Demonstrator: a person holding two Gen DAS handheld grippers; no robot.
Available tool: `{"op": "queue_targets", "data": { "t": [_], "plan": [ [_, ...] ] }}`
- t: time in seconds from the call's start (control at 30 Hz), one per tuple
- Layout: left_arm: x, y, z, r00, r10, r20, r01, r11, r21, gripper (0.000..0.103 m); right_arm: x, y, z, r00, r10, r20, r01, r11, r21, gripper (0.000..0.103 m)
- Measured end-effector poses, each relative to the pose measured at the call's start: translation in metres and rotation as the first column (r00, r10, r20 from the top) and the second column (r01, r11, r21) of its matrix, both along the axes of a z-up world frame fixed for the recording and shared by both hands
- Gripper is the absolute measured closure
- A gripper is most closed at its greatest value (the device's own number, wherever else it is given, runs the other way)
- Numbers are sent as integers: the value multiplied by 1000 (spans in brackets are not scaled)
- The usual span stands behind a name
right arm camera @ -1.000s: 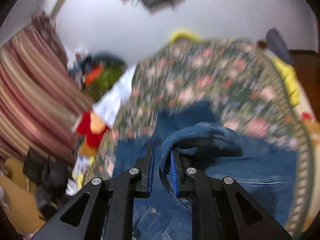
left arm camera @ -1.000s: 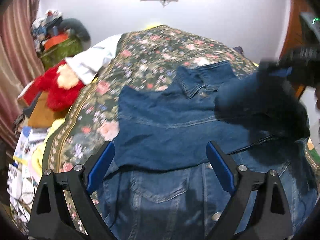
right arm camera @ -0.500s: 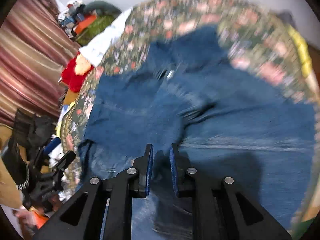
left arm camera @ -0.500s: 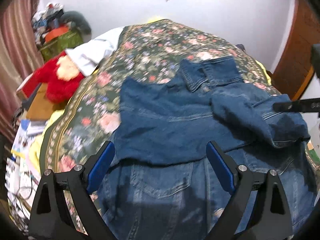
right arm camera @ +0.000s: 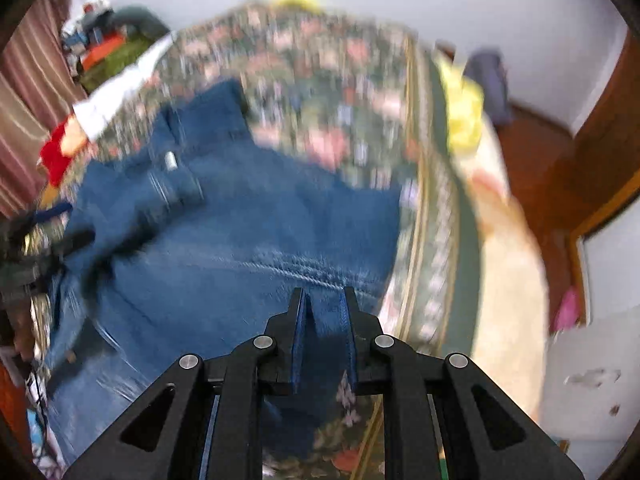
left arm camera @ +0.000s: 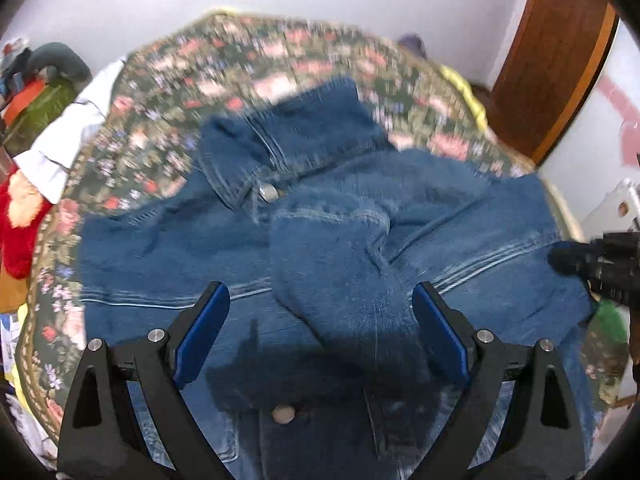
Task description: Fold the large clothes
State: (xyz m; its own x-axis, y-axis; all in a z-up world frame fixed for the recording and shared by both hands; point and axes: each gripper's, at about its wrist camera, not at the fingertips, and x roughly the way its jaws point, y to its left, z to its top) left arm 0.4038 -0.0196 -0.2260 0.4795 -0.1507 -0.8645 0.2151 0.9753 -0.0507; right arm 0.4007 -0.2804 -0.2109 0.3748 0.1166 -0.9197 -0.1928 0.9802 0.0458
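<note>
**Denim jacket spread on the floral bed, one sleeve folded in**

At the far left of the left wrist view a red plush toy [left arm camera: 18,216] lies beside the bed, with a white cloth [left arm camera: 72,136] just above it; the floral bedspread [left arm camera: 168,92] runs across the middle, and the denim jacket [left arm camera: 168,248] lies on it, collar [left arm camera: 240,160] toward the wall, a metal button [left arm camera: 267,192] showing at the neck; a sleeve [left arm camera: 344,272] is folded across the jacket's middle, its end lying between the fingers of the left tool [left arm camera: 320,324]; that tool is spread wide, its blue pads clear of the cloth on both sides, gripping nothing; further right the right tool [left arm camera: 600,264] shows dark and blurred at the jacket's right edge; behind it stands a brown wooden door [left arm camera: 560,52].

In the right wrist view, the right tool [right arm camera: 323,320] has its fingers drawn narrow with a gap between them, over the jacket's edge; blur hides whether it pinches cloth; a yellow cloth [right arm camera: 460,120] lies on the bed's right side.
</note>
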Motion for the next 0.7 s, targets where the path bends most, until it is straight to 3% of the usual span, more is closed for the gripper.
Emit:
{"op": "queue_targets", "data": {
  "t": [0.07,0.17,0.27,0.53,0.7],
  "plan": [
    [4,-6,-17,999,-11,-35,13,998,59,10,-3,-4,-28,998,19,-54,-20,999,-27,90],
    [-5,-1,-31,999,-15,-48,19,995,93,8,-16,-9,-28,998,57,23,-56,998,-30,90],
    [-19,12,-37,998,2,-61,4,995,95,8,-22,-16,-28,997,73,26,-71,995,-68,89],
    [-58,48,-46,992,73,-104,-67,996,60,8,-44,-36,-40,999,33,-20,-35,992,-119,89],
    [-64,66,-51,983,105,-148,-113,992,-48,8,-54,-38,-39,999,24,-22,-26,992,-126,89]
  ]
}}
